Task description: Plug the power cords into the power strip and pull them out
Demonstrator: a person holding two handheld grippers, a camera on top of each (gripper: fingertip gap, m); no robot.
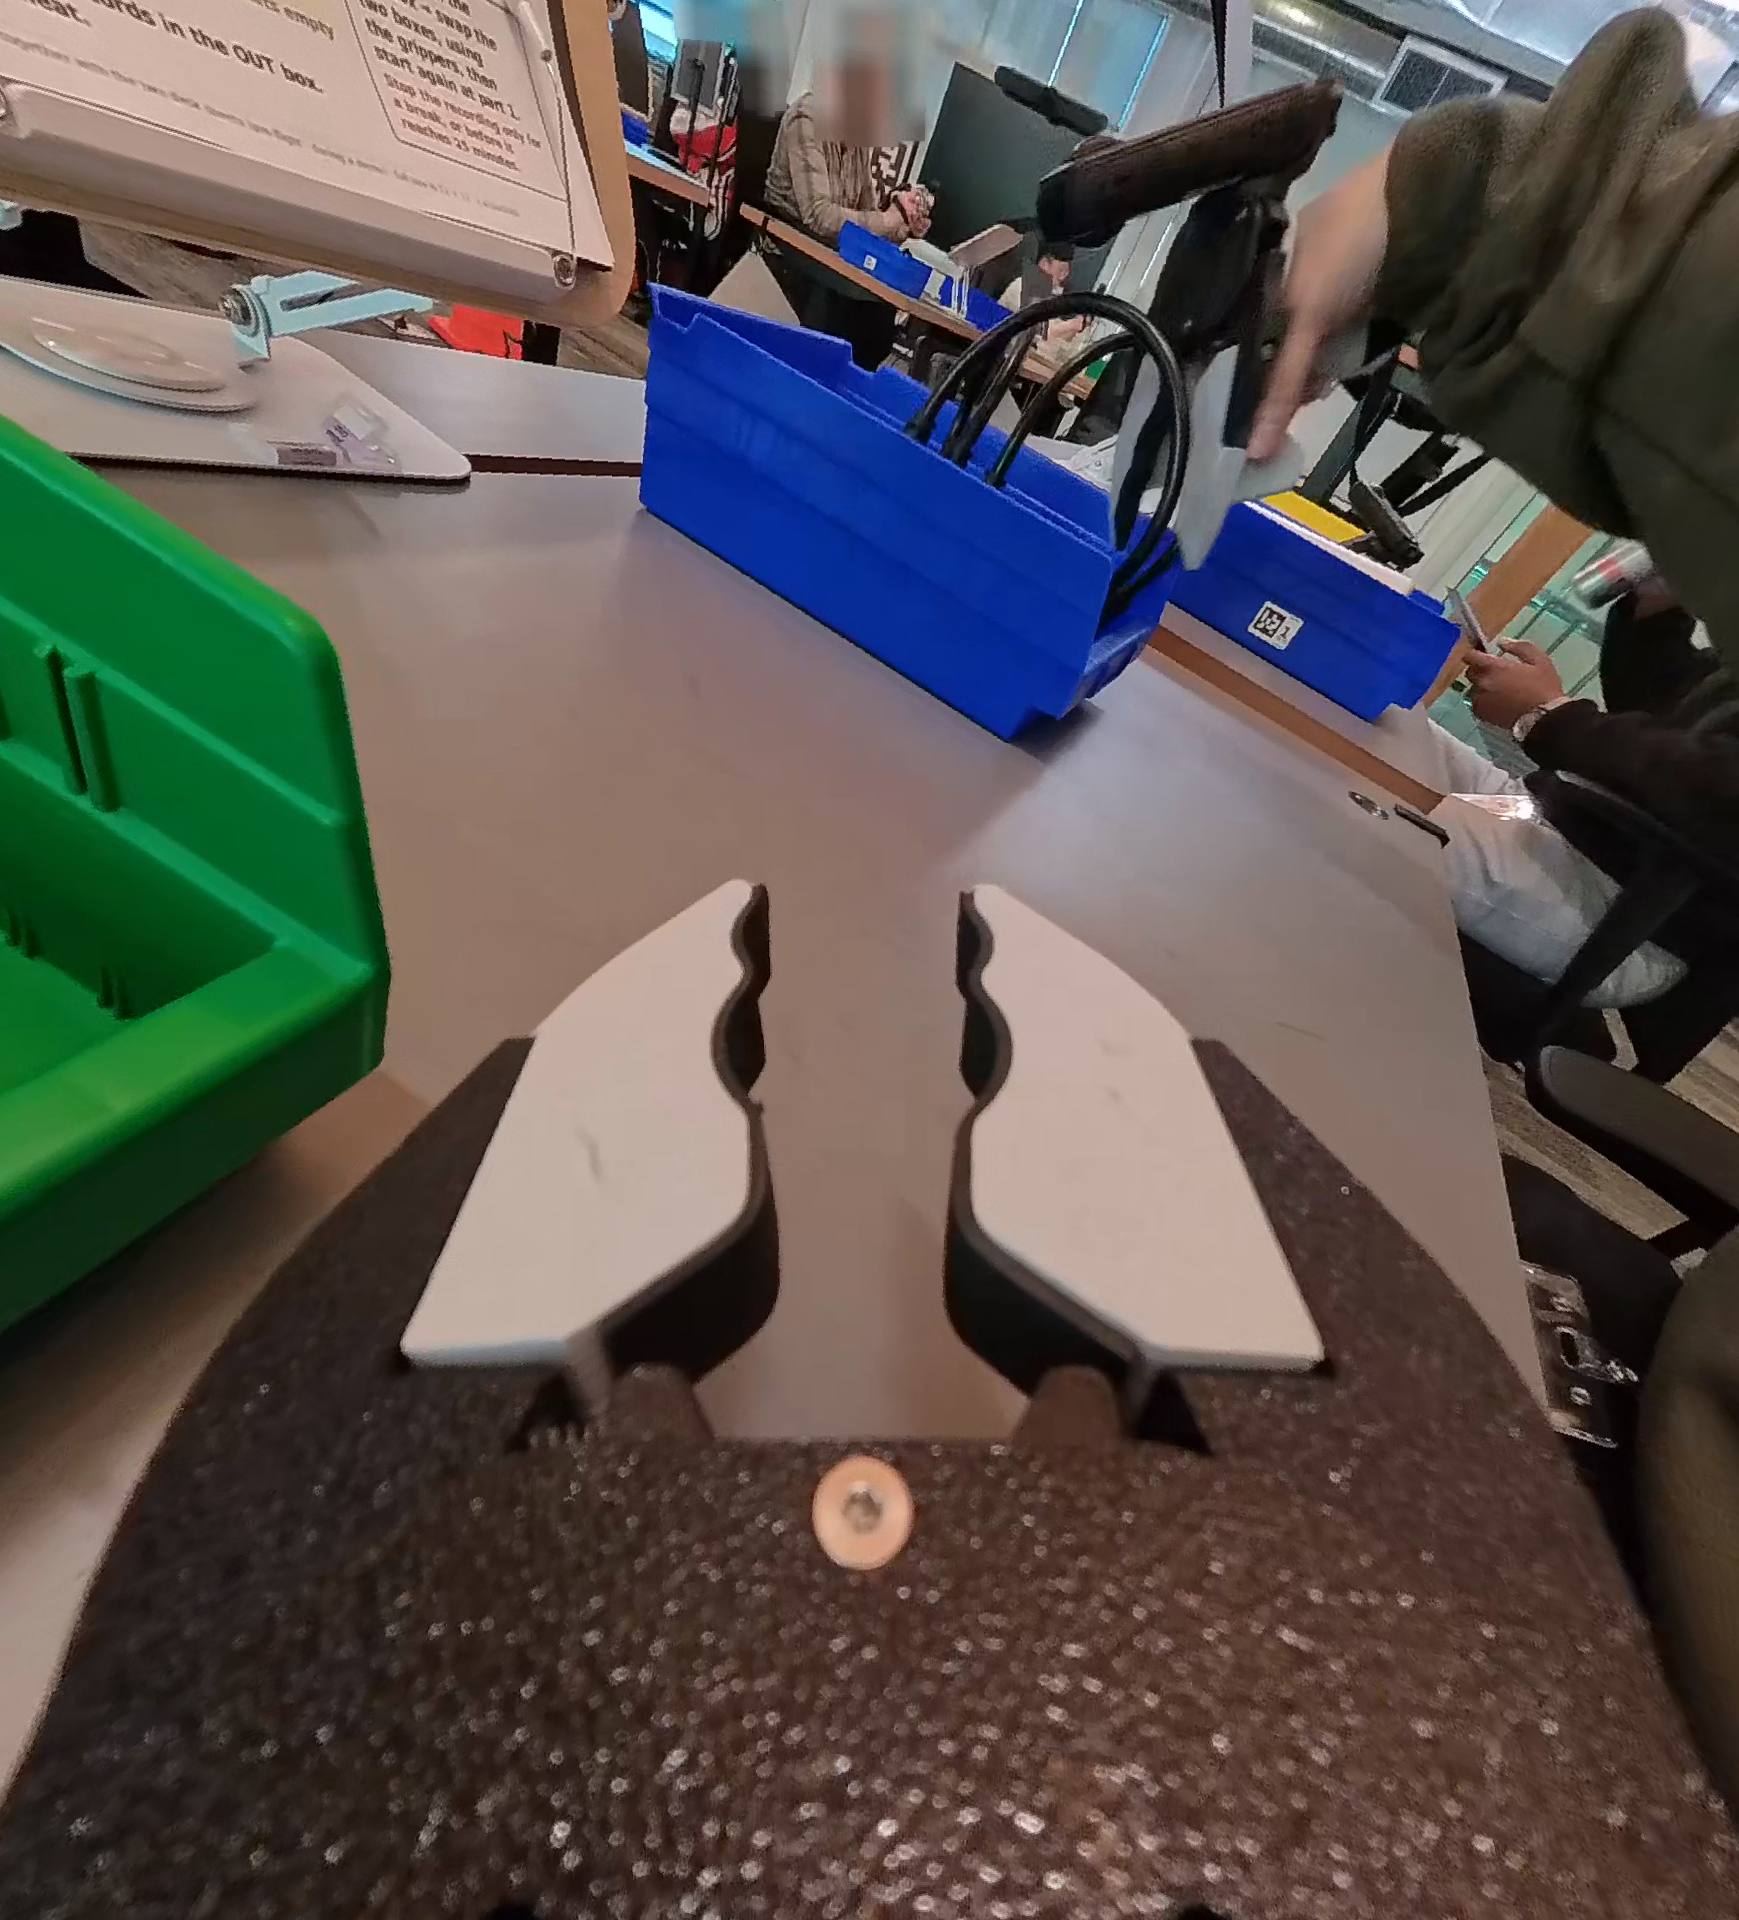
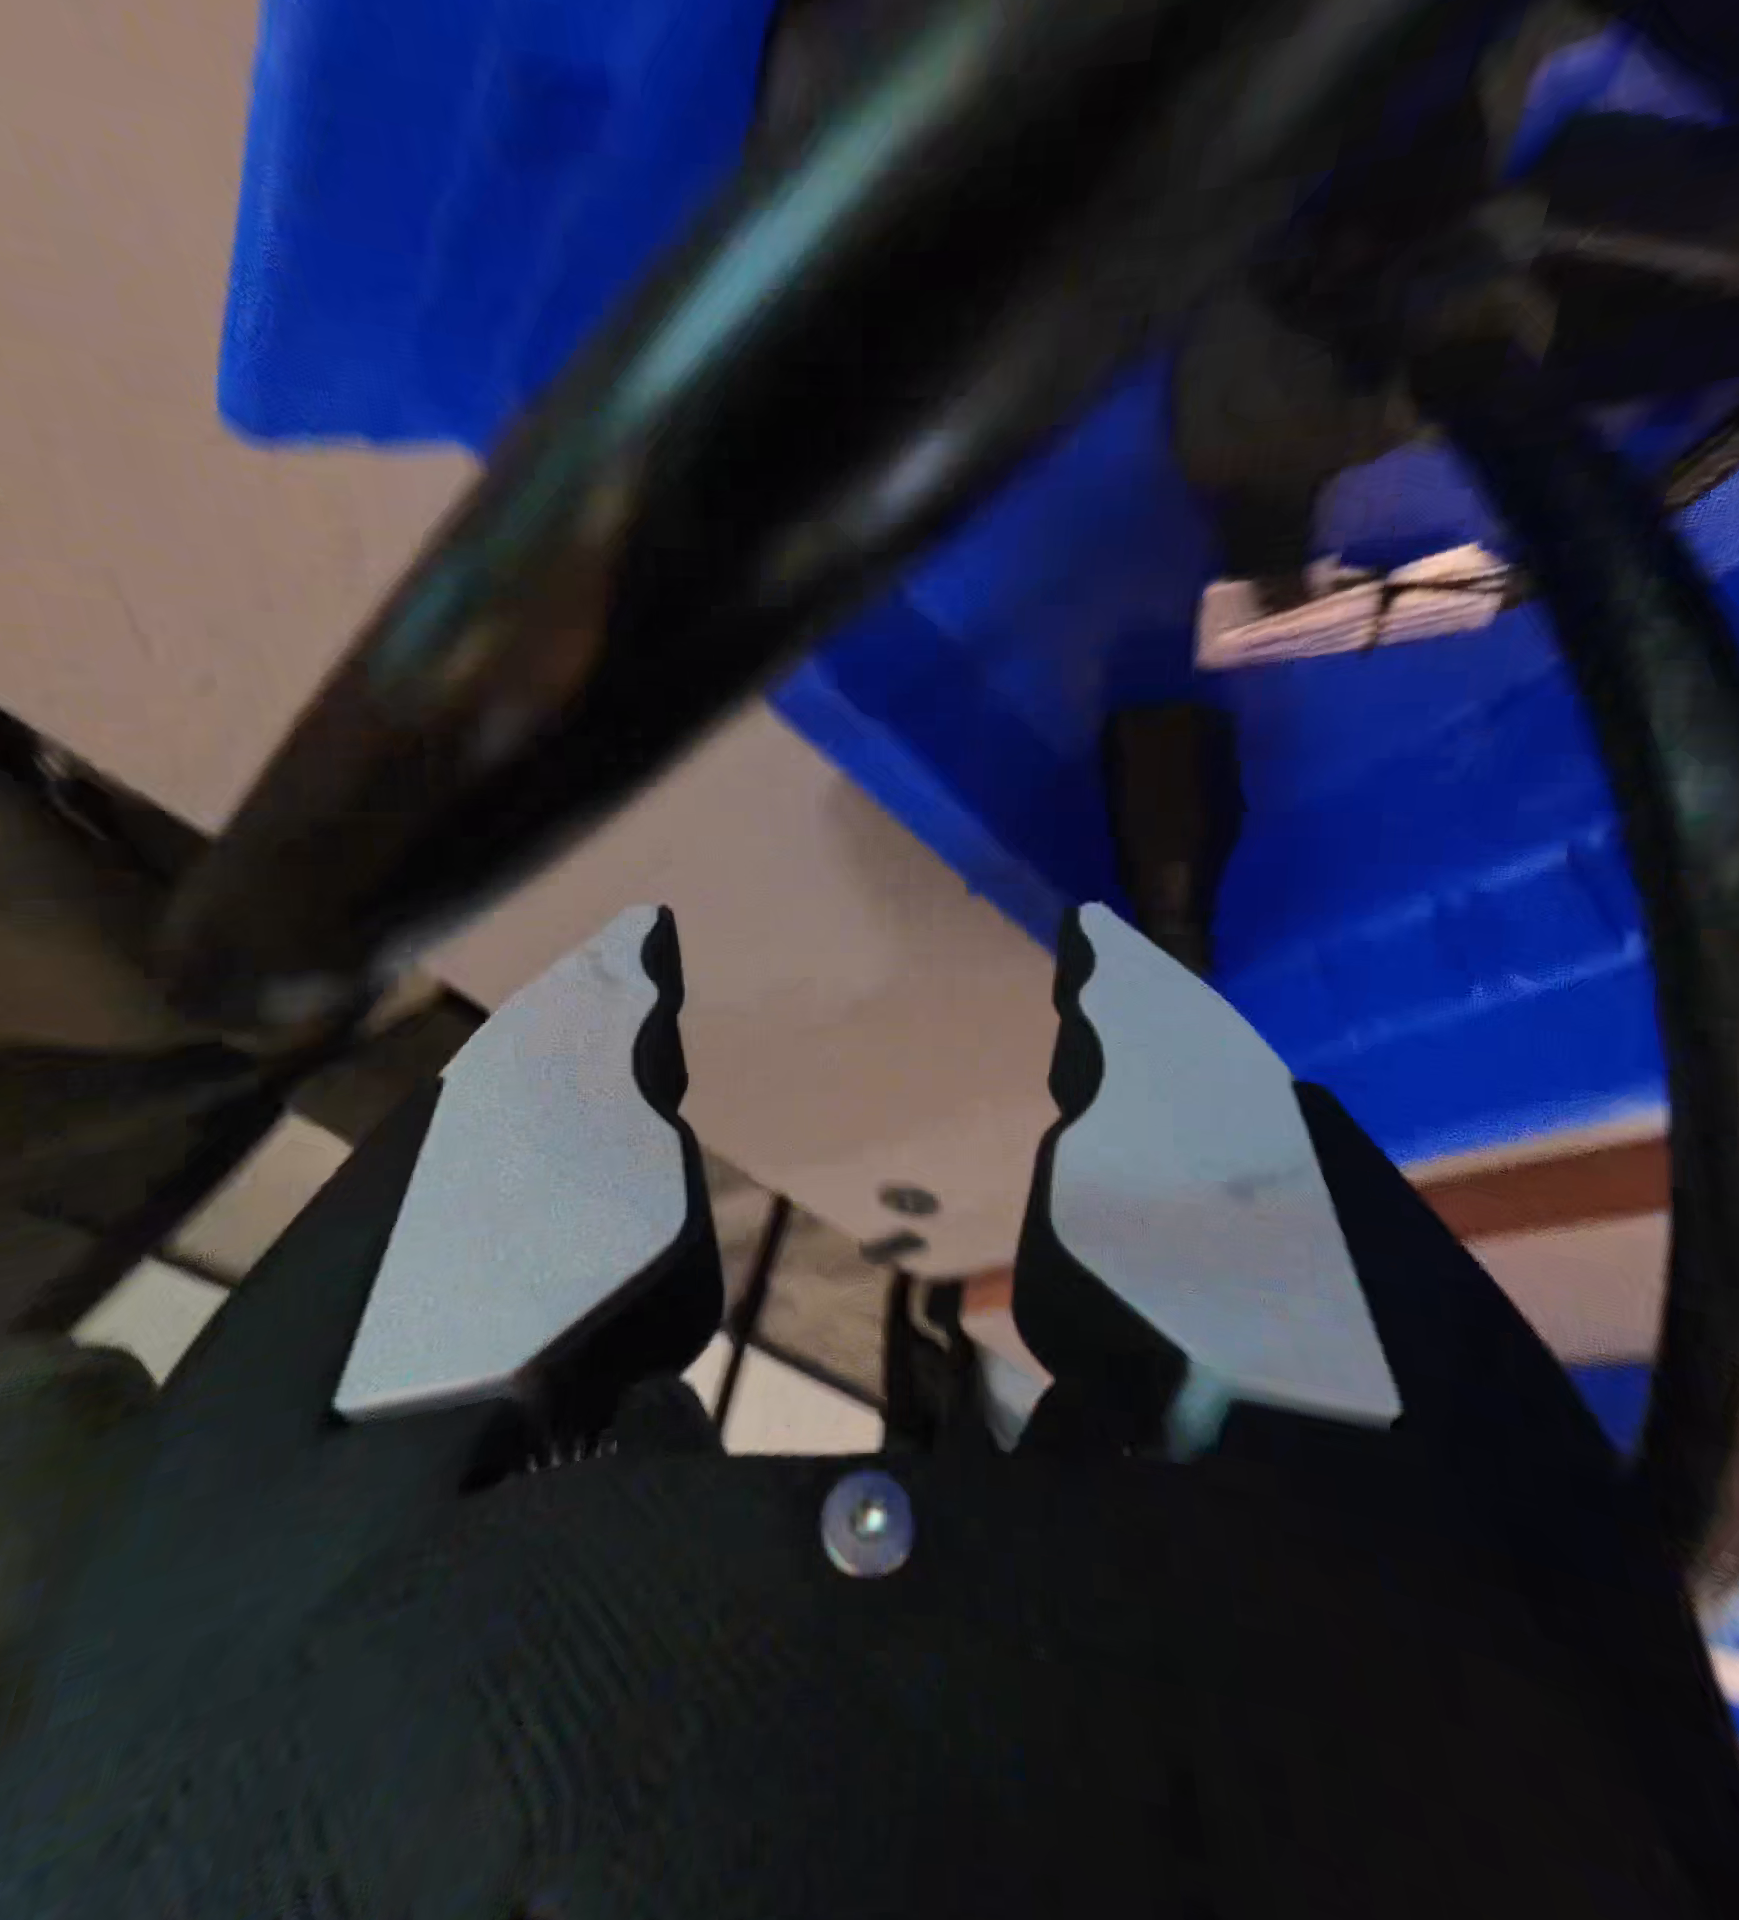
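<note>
Green bin at left on grey table, empty as far as visible. White instruction board on stand behind it. 2 seated persons in background, 1 far, 1 at right.

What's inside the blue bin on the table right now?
Black power cords loop up out of the blue bin, and the right gripper reaches in at its near end. The bin wall hides the floor, so no power strip or plugs can be confirmed.
</note>
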